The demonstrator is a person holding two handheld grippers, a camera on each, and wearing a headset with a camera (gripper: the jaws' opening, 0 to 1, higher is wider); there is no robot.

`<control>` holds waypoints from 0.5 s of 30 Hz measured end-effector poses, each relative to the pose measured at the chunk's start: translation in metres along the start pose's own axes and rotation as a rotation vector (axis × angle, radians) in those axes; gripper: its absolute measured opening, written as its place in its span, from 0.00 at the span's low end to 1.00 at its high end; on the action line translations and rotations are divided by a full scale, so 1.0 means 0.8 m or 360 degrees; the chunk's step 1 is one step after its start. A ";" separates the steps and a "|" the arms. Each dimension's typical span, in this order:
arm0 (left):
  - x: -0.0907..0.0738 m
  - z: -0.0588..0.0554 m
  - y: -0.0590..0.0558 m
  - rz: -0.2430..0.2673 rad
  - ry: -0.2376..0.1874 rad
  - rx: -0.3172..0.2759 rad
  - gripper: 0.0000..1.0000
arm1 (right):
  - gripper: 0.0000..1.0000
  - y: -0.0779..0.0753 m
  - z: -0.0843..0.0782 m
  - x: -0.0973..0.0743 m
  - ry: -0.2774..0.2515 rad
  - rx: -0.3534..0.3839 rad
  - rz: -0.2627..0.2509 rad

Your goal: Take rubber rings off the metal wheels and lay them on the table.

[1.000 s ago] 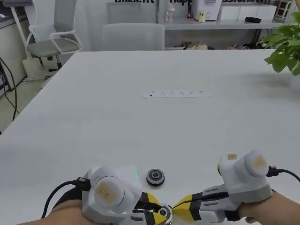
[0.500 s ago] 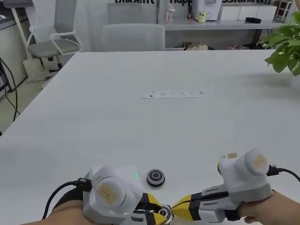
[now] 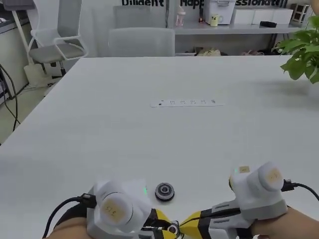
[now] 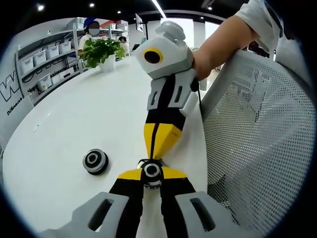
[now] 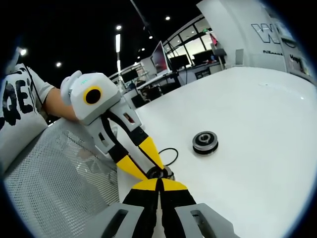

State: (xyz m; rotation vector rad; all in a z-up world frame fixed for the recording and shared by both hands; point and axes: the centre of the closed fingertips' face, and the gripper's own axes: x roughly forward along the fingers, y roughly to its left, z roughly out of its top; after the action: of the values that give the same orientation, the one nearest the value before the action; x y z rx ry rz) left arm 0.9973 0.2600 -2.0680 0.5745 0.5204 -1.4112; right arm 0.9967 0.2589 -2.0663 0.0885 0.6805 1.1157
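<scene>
Where the near edge of the table (image 3: 149,139) runs under the person's hands, the two grippers meet tip to tip. The left gripper (image 4: 151,174) has its yellow jaw tips closed on a small metal wheel (image 4: 151,170), one tip on each side, holding it just off the tabletop. The right gripper (image 5: 159,183) has its jaws pressed together into one wedge. That wedge touches the rim of the same wheel from the opposite side. I cannot tell whether any rubber is caught between its tips. A thin dark loop lies on the table beside the held wheel in the right gripper view; ring or cable, unclear. A mesh chair back (image 4: 257,129) stands close behind the grippers.

Just beyond the tips, a second wheel (image 3: 165,191) lies flat on the table, dark band around a metal hub, apart from both grippers.

Mid-table, well past it, a white power strip (image 3: 187,102) lies crosswise.

At the far right edge is a leafy green plant (image 3: 301,50). Past the far edge are a grey chair (image 3: 142,40) and a shelf (image 3: 239,27) with small items.
</scene>
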 end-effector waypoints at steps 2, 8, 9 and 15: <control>0.000 0.000 0.000 -0.0001 -0.0001 0.0002 0.07 | 0.00 0.001 0.000 0.001 0.0004 -0.0017 0.0004; 0.000 0.000 0.000 -0.0004 0.0000 0.0003 0.07 | 0.00 0.003 0.000 0.003 0.0002 -0.0032 0.0009; 0.000 0.000 0.000 -0.0004 0.0000 0.0003 0.07 | 0.00 0.003 0.000 0.003 0.0001 -0.0032 0.0010; 0.000 0.000 0.000 -0.0003 0.0001 0.0005 0.07 | 0.00 0.004 0.000 0.003 -0.0004 -0.0037 0.0012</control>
State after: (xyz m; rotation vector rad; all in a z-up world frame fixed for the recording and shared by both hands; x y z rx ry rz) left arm 0.9970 0.2600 -2.0680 0.5769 0.5198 -1.4139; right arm 0.9952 0.2626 -2.0663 0.0723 0.6653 1.1303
